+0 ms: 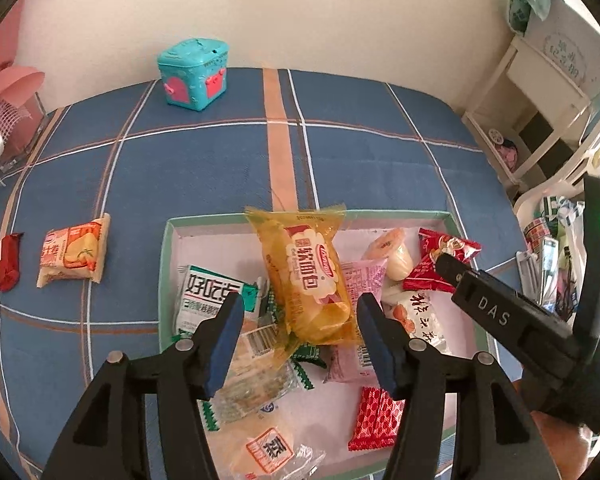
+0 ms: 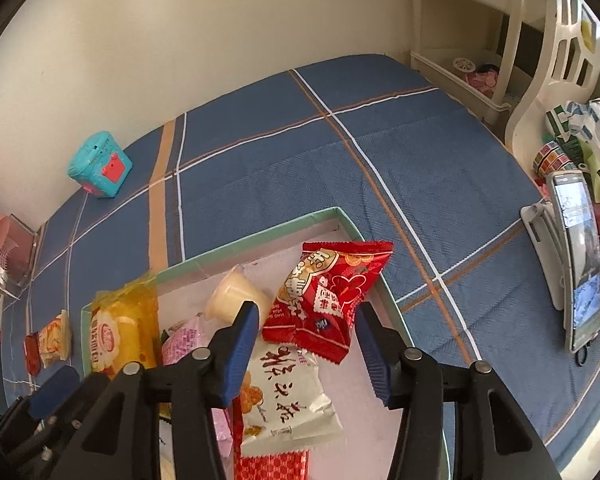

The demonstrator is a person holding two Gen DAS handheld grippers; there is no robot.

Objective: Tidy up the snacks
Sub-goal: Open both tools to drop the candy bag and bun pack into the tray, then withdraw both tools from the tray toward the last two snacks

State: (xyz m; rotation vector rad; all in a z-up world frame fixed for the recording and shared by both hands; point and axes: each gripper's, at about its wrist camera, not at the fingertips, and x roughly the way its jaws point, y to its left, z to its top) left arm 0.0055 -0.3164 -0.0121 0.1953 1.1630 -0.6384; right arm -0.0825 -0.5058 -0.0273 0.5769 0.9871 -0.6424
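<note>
Snacks are going into the green-rimmed tray (image 1: 168,280). Your left gripper (image 1: 300,320) stands released astride the yellow bread packet (image 1: 307,276), your right gripper (image 2: 307,332) released astride the red packet (image 2: 323,292). Next, fetch the orange packet (image 1: 74,250) lying far left.

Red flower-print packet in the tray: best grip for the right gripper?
Grip the red packet across its puffy middle, coming from above. It lies tilted on the white packet with both long edges free, between the open right gripper pads.
</note>
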